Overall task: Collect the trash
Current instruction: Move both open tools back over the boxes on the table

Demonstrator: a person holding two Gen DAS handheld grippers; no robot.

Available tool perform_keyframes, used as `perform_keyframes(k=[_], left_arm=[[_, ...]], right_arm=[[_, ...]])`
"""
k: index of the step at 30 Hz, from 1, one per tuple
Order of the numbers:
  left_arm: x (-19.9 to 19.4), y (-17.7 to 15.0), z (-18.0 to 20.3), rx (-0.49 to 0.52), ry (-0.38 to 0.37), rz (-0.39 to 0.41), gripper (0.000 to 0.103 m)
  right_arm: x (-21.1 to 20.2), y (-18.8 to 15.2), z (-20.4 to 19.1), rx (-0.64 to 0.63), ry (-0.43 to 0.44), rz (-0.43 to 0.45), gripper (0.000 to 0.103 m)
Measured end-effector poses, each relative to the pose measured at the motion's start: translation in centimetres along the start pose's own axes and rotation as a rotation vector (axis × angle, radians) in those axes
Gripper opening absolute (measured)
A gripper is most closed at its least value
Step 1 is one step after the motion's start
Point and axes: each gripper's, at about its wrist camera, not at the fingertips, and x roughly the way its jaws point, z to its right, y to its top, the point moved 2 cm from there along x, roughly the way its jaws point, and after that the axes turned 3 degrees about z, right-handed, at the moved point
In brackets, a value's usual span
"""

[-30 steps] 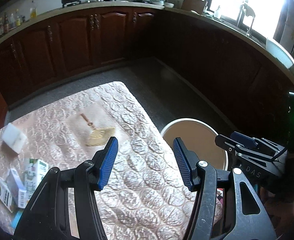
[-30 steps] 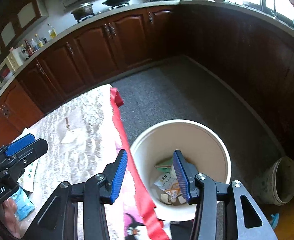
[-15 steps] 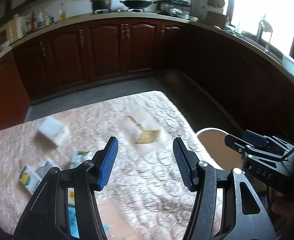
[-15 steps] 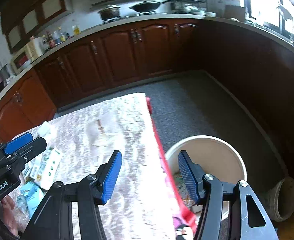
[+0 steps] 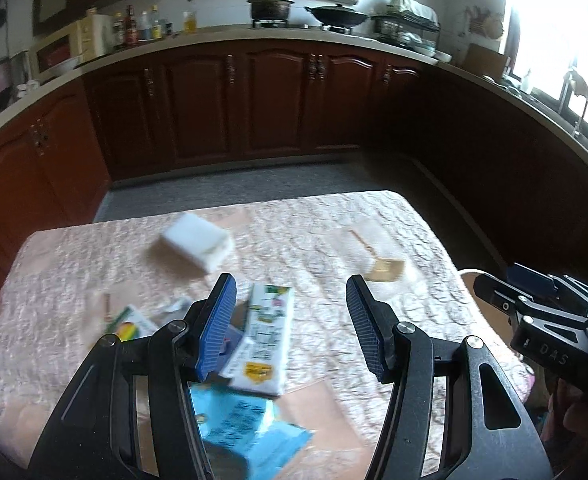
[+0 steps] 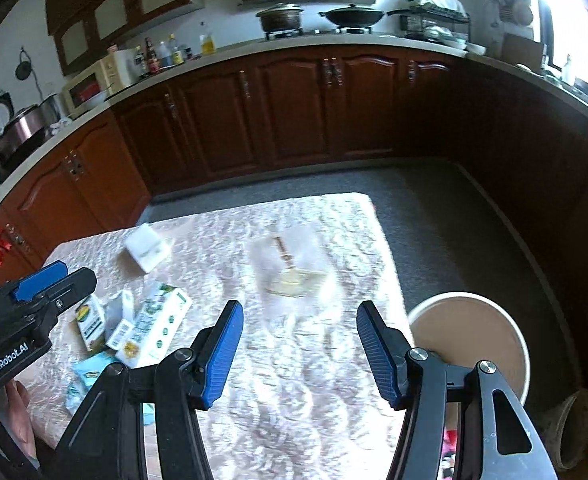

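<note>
Both your grippers, left (image 5: 290,328) and right (image 6: 298,350), hang wide open and empty above the table (image 6: 333,232). Cartons (image 5: 264,338), a blue packet (image 5: 242,426), a white pack (image 5: 198,242) and what looks like a clear wrapper (image 6: 290,266) remain uncollected; the bin (image 6: 469,344) waits beside.

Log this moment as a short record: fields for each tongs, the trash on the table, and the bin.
left tongs: open, empty, above the cartons
right tongs: open, empty, above the table's bin-side edge
table: covered with a quilted cloth
cartons: several lying in a loose pile, near left corner
blue wrapper: lying flat, nearest the left tongs
white pack: lying apart, farther back
clear bag: flat, mid-table, something tan inside
bin: on the floor beside the table, open top
</note>
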Motion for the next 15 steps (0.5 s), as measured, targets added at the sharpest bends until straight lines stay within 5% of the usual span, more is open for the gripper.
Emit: perform_keyframes(k=[15], left_arm=[[-0.4,-1.0,-6.7,-0.082,0.061,-0.021,0.056]], right_arm=[[1.4,-0.5,-6.9,-0.114,0.082,-0.029,0.061]])
